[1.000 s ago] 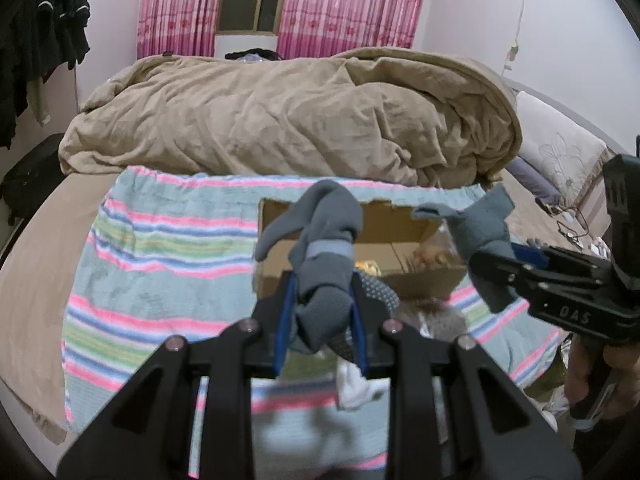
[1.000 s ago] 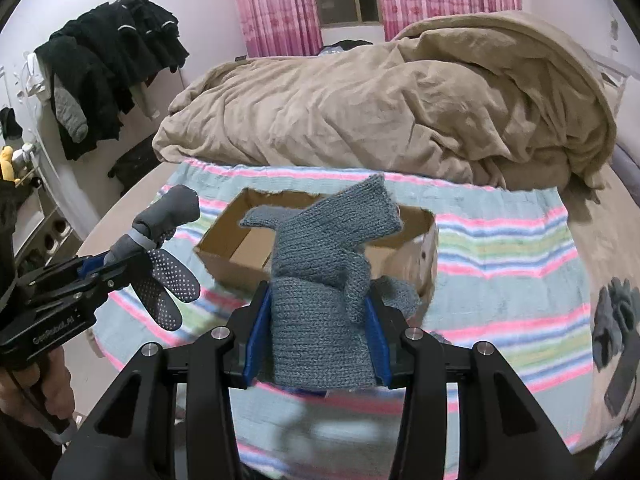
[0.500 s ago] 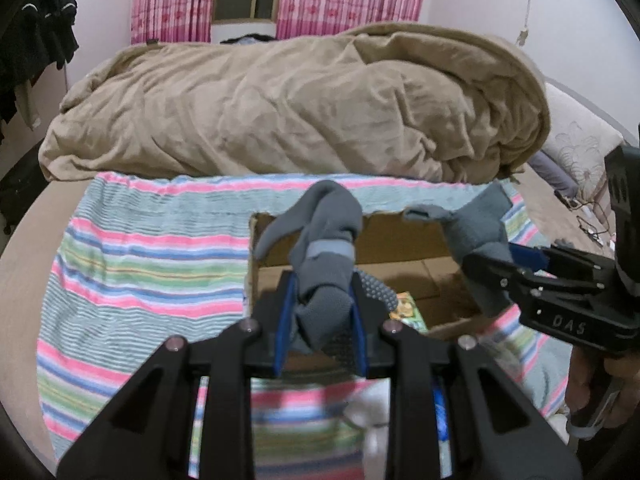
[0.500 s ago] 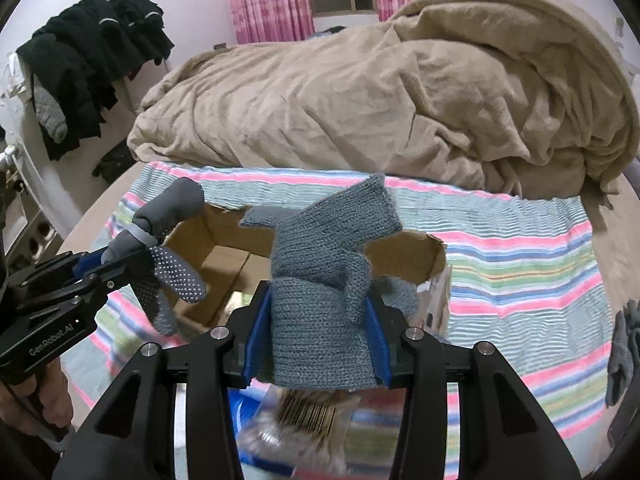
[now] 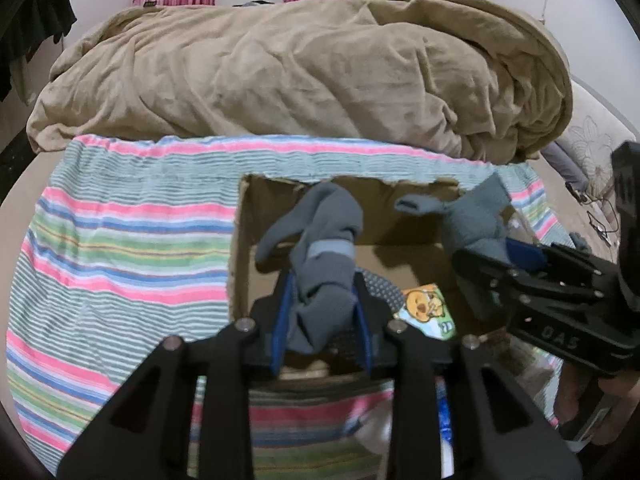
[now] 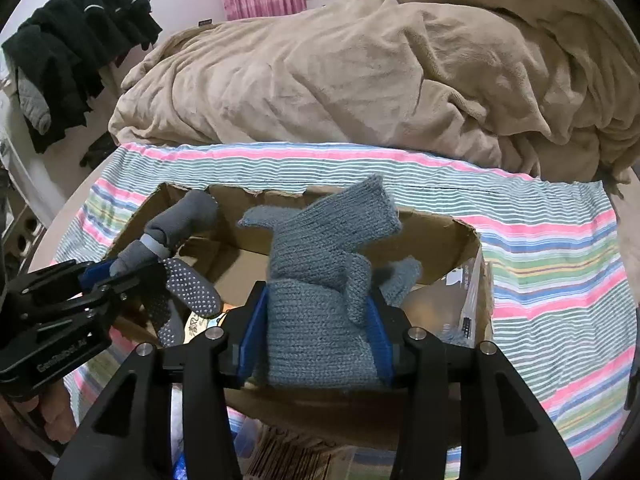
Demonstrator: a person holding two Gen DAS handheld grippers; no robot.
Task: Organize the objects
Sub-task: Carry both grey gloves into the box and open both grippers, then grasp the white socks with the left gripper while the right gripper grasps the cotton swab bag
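My left gripper (image 5: 322,320) is shut on a grey sock with white grip dots (image 5: 324,264); it hangs over the near left part of an open cardboard box (image 5: 240,240). My right gripper (image 6: 314,328) is shut on a blue-grey knitted glove (image 6: 320,292) and holds it over the box (image 6: 464,240) near its front edge. In the right wrist view the left gripper (image 6: 116,276) and its sock (image 6: 180,224) show at the left. In the left wrist view the right gripper (image 5: 516,256) and its glove (image 5: 472,220) show at the right.
The box stands on a striped towel (image 5: 120,248) on the bed and holds a small packet with an orange cartoon figure (image 5: 426,310). A crumpled tan duvet (image 5: 300,72) fills the far side. Dark clothes (image 6: 76,40) hang at the left. Plastic packets (image 6: 468,300) lie at the box's right.
Both grippers have moved forward and down over the box, each keeping hold of its garment. The box now fills more of both views.
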